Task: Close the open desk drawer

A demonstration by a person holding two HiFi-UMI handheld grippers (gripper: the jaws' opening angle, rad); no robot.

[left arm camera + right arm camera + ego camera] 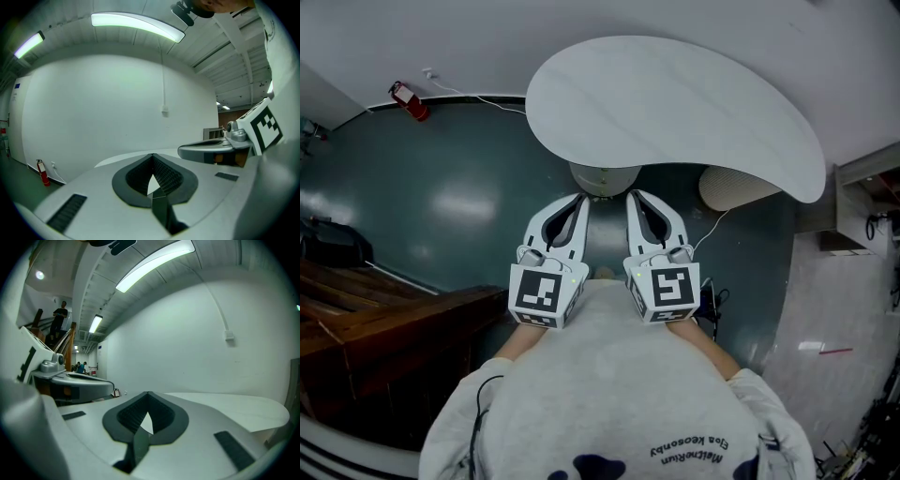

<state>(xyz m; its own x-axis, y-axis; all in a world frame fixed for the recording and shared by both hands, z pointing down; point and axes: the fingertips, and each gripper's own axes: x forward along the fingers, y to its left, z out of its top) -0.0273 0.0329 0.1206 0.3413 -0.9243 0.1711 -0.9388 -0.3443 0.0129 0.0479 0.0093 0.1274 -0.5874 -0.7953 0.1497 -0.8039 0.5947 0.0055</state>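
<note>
No open drawer shows in any view. In the head view my left gripper (580, 200) and right gripper (636, 196) are held side by side close to the person's chest. Both point toward the near edge of a white curved tabletop (675, 103). Each one's jaws meet at the tips with nothing between them, as the left gripper view (152, 157) and the right gripper view (148, 394) also show. Each gripper view catches the other gripper at its side, with the white tabletop (243, 411) and a bare white wall beyond.
The table's round pedestal (602, 178) stands just ahead of the grippers on a dark green floor. Dark wooden furniture (384, 323) is at the lower left. A red fire extinguisher (411, 101) leans at the far wall. A pale round object (736, 187) and a cable lie right of the pedestal.
</note>
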